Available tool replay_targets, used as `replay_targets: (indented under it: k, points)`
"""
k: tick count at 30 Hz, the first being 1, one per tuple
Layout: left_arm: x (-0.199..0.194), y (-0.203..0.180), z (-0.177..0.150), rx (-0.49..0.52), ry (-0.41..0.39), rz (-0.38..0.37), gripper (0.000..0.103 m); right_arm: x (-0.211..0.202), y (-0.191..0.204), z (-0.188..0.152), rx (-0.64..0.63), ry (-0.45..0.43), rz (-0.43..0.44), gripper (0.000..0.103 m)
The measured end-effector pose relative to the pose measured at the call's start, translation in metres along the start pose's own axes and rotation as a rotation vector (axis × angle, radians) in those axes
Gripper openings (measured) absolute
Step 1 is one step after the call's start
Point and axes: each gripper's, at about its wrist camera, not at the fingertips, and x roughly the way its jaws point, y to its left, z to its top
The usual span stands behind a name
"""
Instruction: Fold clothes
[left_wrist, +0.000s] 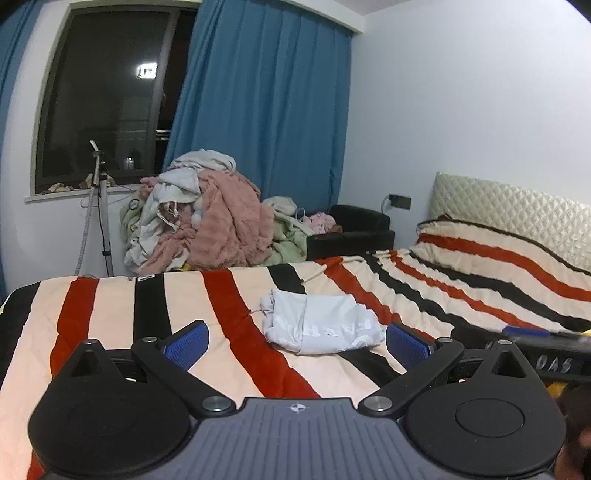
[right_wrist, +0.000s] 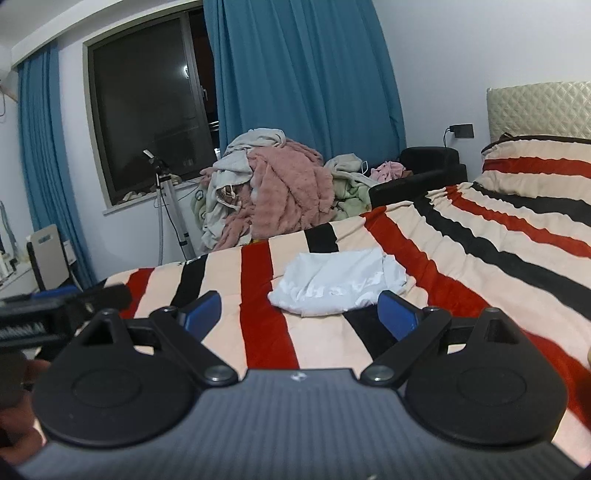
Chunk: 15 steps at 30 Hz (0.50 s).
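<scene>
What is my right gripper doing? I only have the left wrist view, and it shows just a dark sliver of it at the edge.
Observer: The right gripper is open, with its blue pads wide apart and nothing between them.
Operator: Is it lined up with the white garment?
Observer: Yes. In the right wrist view the white garment lies bunched on the striped blanket, just ahead and roughly centred between the fingers.
Operator: Anything at the far left of the room?
Observer: A pale desk-like surface with small items stands beside the left curtain.
</scene>
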Motion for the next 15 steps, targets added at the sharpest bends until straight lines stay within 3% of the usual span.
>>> replay_targets:
  k: [8,15]
  points:
    - [0.02,0.028,-0.028,-0.07,-0.028,0.008,0.103,0.034,0.007,-0.033,-0.014,-0.009,-0.044,0.093]
    - [0.025,0.049,-0.039,-0.112,0.001,0.022,0.103,0.036,0.011,-0.04,-0.042,-0.02,-0.086,0.093]
